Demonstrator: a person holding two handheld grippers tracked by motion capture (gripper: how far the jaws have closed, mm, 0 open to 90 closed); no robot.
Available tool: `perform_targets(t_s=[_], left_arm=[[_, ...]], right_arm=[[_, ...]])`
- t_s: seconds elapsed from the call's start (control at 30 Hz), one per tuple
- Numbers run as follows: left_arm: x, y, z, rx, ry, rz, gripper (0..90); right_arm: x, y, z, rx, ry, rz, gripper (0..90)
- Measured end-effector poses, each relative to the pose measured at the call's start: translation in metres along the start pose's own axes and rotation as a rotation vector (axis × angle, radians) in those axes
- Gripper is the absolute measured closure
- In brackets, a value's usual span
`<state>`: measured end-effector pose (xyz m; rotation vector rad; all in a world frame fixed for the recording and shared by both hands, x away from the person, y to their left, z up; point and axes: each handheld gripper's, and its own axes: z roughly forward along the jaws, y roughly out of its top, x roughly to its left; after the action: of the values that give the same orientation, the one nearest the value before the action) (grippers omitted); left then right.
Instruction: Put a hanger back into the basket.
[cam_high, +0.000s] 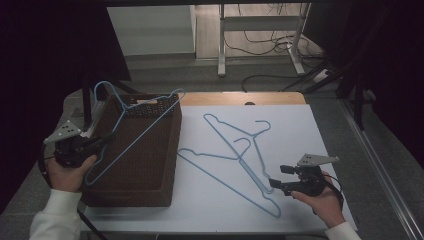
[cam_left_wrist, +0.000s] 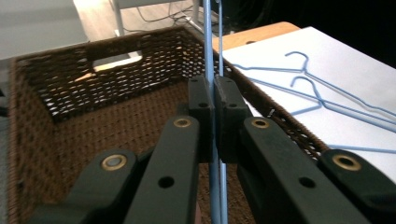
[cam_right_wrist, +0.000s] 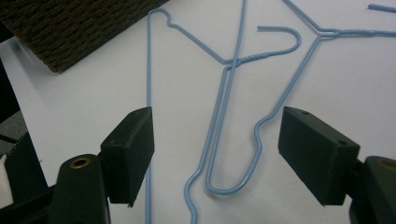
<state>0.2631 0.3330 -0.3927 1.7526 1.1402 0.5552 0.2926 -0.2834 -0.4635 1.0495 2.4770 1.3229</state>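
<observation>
Left gripper (cam_high: 102, 141): lower left of the high view, jaws clamped tight on the wire of a light-blue wire coat hanger (cam_high: 131, 126); in the left gripper view, pads (cam_left_wrist: 201, 100) pinched on the thin blue wire at centre frame.
Held hanger: tilted above the dark brown woven wicker basket (cam_high: 170, 165), hook at the upper left of the high view, one corner past the basket's far rim.
Right gripper (cam_high: 280, 176): lower right of the high view, jaws spread wide apart, nothing between the pads; black jaws at the lower left and lower right of the right gripper view.
Loose hangers: two more light-blue wire hangers (cam_high: 235, 150) flat on the white tabletop sheet (cam_high: 300, 135), overlapping at centre frame; looped wire end (cam_right_wrist: 233, 182) between the open jaws in the right gripper view, not touched.
Basket: left of centre in the high view, just beside the loose hangers; cut-out handle slot (cam_left_wrist: 114, 60) in its far wall, upper left of the left gripper view.
Hands (cam_high: 67, 172): white sleeves at the bottom edge.
</observation>
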Motion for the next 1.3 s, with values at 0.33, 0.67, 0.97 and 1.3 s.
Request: perform_targets(t_s=[0.33, 0.67, 0.97, 1.3], left_arm=[[0.014, -0.010, 0.013, 0.044, 0.049, -0.028, 87.6], [0.022, -0.018, 0.023, 0.080, 0.053, -0.032, 87.6], [0.029, -0.030, 0.042, 0.147, 0.062, -0.048, 87.4], [0.030, -0.028, 0.044, 0.155, 0.142, -0.055, 49.7]], right_arm=[[0.000, -0.001, 0.002, 0.010, 0.000, -0.005, 27.3], [0.000, -0.002, 0.003, 0.016, 0.001, -0.006, 27.3], [0.000, -0.002, 0.004, 0.017, 0.000, -0.007, 27.3], [0.000, -0.002, 0.002, 0.012, 0.001, -0.007, 27.4]])
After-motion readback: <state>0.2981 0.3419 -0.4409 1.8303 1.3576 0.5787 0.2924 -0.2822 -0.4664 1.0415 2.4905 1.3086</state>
